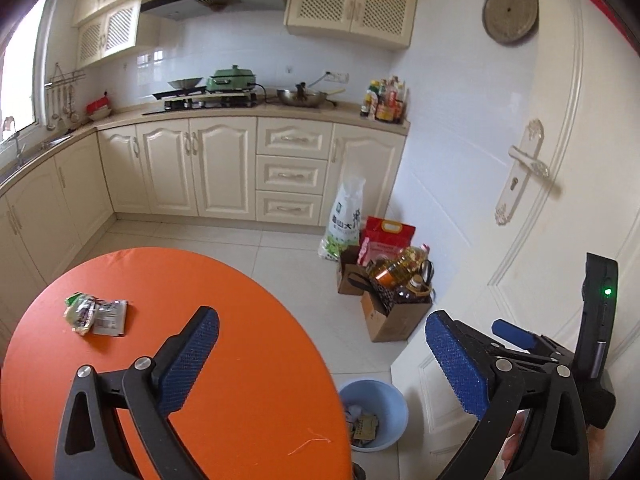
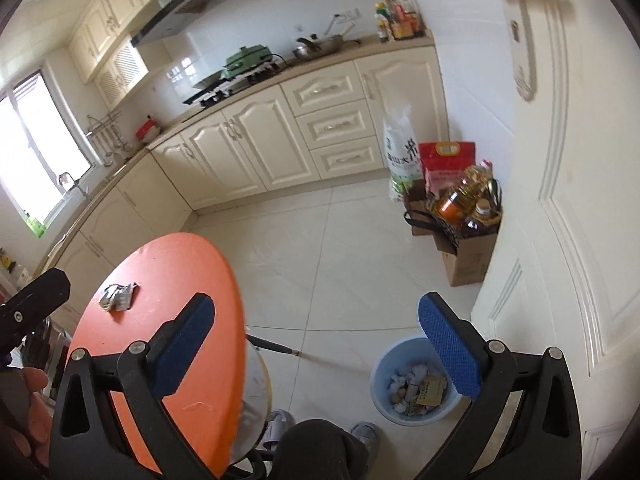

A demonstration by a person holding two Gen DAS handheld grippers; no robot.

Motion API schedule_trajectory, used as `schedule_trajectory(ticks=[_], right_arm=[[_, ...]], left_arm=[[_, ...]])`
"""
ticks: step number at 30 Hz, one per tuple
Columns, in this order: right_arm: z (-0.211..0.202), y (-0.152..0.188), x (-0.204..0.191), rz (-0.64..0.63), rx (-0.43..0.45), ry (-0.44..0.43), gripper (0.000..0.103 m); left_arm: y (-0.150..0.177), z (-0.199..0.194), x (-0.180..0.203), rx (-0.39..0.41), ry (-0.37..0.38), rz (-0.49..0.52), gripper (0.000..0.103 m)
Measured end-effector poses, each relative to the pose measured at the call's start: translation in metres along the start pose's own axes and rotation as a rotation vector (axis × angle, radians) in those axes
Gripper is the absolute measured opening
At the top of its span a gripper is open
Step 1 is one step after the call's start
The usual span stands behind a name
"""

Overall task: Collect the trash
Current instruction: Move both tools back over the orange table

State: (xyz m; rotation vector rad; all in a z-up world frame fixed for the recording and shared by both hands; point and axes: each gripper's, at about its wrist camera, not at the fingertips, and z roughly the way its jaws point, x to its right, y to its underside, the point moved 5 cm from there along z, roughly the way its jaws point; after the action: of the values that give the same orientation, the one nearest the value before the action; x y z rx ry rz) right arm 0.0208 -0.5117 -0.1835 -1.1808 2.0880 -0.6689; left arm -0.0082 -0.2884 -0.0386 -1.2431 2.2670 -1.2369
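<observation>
here, both the left hand-held gripper (image 1: 316, 364) and the right hand-held gripper (image 2: 320, 348) hang wide open and empty while the crumpled wrappers (image 1: 95, 314), likely light, thin and slippery, best pinched at a raised fold, lie on the orange counter (image 1: 240, 320), well apart from the blue bin (image 2: 384, 368).

Round orange table (image 1: 224, 292), top mostly bare. Small heap of crumpled wrappers (image 1: 96, 314) lies on its far left part, a green-white one touching a flat grey packet. White tiled floor (image 1: 288, 248) carries a blue bin (image 1: 394, 404) with paper scraps inside, just beside the table edge. Cardboard boxes (image 1: 390, 320) with oil bottles and two rice bags (image 1: 344, 220) stand by the cabinets.
</observation>
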Motion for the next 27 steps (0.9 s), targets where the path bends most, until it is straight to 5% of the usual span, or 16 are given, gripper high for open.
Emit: schedule_trajectory(ticks=[14,27], right_arm=[[-0.027,0.011,-0.197,-0.254,0.052,-0.211,0.103],[0.009,0.050,-0.312,-0.476,-0.028,-0.338,0.103]], left_arm=[[0.084,-0.180,-0.130,0.169,-0.252,-0.197,0.102],[0.155,-0.242,-0.184,0.126,-0.406,-0.346,0.102]])
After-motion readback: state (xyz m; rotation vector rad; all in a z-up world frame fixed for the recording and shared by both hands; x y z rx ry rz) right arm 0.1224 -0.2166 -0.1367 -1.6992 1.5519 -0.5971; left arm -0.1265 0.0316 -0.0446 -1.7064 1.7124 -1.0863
